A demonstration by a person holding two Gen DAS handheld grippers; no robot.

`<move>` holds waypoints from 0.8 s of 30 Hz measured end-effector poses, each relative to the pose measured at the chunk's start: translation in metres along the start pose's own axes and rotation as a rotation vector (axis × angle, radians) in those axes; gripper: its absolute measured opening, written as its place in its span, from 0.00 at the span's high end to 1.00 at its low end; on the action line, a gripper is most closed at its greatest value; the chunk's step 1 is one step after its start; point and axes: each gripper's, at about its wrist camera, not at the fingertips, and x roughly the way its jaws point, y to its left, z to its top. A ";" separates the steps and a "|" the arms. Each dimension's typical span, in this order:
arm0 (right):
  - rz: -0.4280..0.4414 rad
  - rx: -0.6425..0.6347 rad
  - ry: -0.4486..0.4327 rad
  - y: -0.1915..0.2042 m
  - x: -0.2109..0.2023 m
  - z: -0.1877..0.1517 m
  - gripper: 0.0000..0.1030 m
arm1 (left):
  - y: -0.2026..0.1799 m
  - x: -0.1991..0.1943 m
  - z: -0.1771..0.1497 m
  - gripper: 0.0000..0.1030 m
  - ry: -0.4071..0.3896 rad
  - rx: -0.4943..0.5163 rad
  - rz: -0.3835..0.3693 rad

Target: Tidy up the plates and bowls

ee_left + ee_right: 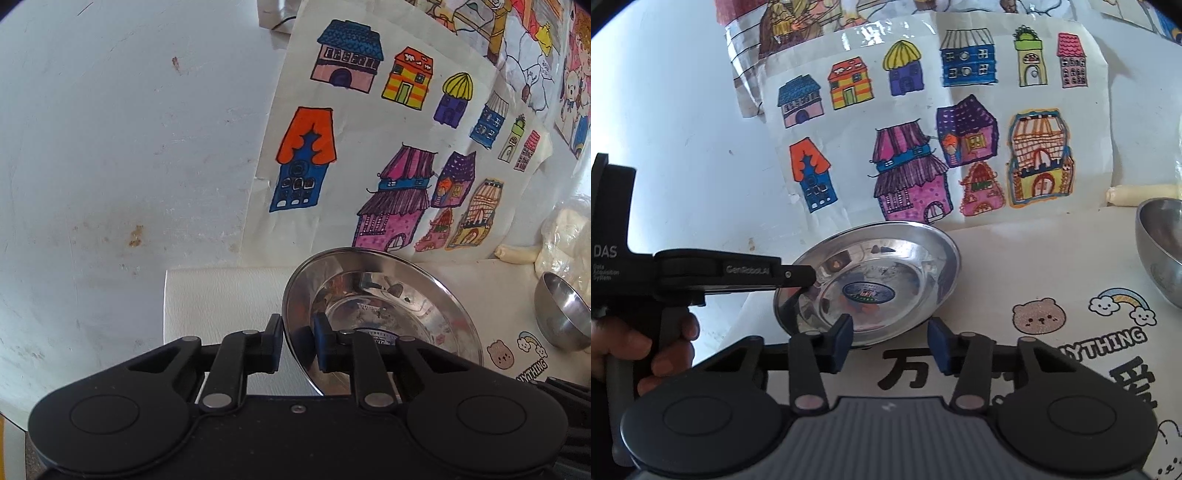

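A shiny steel plate (373,306) is gripped at its left rim by my left gripper (297,341), which holds it tilted above the table. In the right wrist view the same plate (886,273) sits mid-frame, with the left gripper (798,277) clamped on its left edge. My right gripper (890,341) is open and empty, just in front of the plate's near rim. A steel bowl (565,314) stands to the right and also shows at the right edge of the right wrist view (1163,247).
The white table mat (1052,258) carries bear and rainbow stickers (1078,314) and printed lettering. A children's drawing of houses (923,122) leans on the white wall behind. A plastic bag of pale food (565,236) lies at the far right.
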 end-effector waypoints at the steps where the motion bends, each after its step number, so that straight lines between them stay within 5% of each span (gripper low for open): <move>1: 0.001 0.004 0.003 -0.001 0.000 0.000 0.54 | 0.000 0.000 0.000 0.81 0.004 0.000 -0.007; 10: 0.022 0.118 0.034 -0.018 0.003 0.002 0.69 | -0.002 -0.003 -0.004 0.81 0.019 0.004 -0.013; 24: 0.001 0.184 0.039 -0.026 -0.017 -0.008 0.75 | -0.016 -0.024 -0.015 0.81 0.034 0.002 -0.049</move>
